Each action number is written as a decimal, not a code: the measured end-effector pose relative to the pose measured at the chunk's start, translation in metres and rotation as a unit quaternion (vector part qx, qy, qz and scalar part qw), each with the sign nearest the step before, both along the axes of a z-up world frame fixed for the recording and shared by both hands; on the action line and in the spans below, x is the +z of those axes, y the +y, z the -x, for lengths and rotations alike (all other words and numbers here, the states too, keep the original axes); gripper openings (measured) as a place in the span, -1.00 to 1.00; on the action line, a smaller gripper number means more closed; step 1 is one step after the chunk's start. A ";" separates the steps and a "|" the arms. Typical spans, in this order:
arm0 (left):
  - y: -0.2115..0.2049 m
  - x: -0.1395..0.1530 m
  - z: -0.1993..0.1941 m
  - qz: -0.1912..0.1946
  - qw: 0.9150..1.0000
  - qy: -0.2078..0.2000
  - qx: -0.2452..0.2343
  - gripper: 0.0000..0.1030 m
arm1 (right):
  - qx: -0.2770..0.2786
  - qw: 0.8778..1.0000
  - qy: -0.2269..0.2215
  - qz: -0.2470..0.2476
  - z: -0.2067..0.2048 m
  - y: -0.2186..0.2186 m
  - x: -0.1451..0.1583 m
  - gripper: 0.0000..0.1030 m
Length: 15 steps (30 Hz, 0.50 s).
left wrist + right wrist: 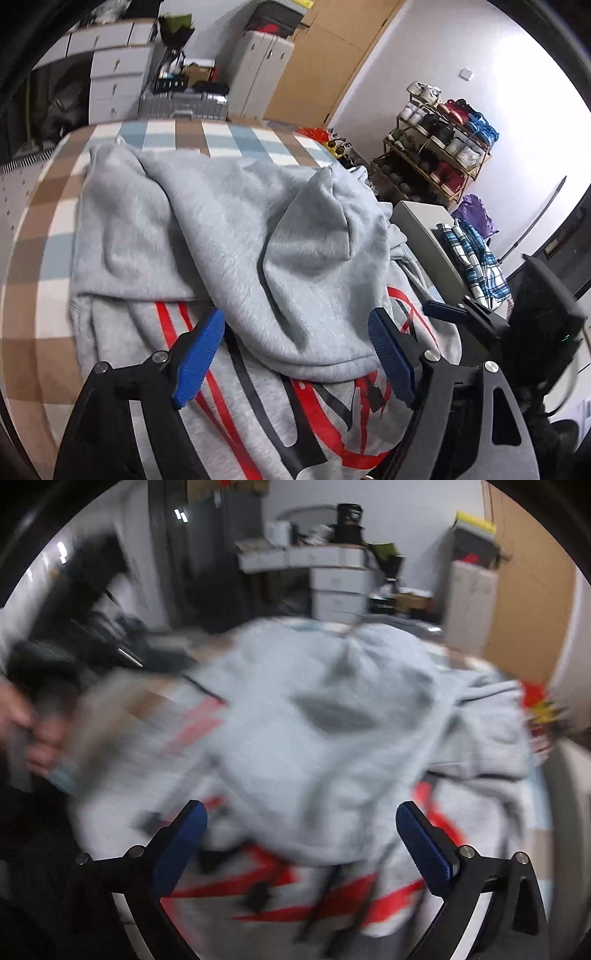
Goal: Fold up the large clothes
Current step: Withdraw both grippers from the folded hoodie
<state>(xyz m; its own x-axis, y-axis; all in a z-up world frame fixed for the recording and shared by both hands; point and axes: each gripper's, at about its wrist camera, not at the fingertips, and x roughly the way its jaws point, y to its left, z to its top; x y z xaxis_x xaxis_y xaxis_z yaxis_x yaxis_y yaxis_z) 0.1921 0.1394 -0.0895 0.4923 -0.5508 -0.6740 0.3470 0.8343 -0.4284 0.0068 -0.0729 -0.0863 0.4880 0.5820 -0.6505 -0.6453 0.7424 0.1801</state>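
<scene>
A light grey sweatshirt [229, 221] with a red and black print lies on a checked cloth [40, 240]. Its upper part is folded down over the print. My left gripper [295, 317] is open, its blue pads standing on either side of the folded hem without pressing it. At the right edge of this view a blue finger [447, 310] of the right gripper shows. The right wrist view is blurred: the right gripper [301, 806] is wide open above the sweatshirt [332, 709], holding nothing. A person's hand [22, 716] shows at the left edge.
To the right of the table stand a grey box [421, 225] with a blue plaid cloth [476, 258] and a shoe rack [436, 155]. White drawers [114, 81] and a wooden wardrobe [332, 55] stand behind the far edge.
</scene>
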 end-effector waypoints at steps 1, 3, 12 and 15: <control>-0.002 -0.004 0.009 0.007 1.000 0.004 -0.002 0.48 | -0.003 0.999 0.006 -0.033 -0.001 -0.006 0.005 1.00; -0.007 -0.008 0.004 0.037 0.999 0.025 -0.017 0.48 | -0.005 0.996 0.018 -0.083 -0.007 -0.013 0.012 1.00; -0.023 -0.023 0.000 0.032 0.998 0.058 -0.022 0.48 | -0.069 0.927 0.267 -0.254 -0.077 -0.031 -0.047 1.00; -0.029 -0.041 -0.002 -0.037 0.997 0.071 -0.002 0.48 | -0.100 0.906 0.314 -0.265 -0.089 -0.037 -0.075 1.00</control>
<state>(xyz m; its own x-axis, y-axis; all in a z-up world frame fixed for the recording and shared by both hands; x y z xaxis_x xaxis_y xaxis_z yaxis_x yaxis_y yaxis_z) 0.1944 0.1101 -0.1304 0.3874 -0.4993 -0.7750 0.2902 0.8640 -0.4115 0.0953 -0.1098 -0.1614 0.2477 0.8344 -0.4923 -0.1536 0.5356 0.8304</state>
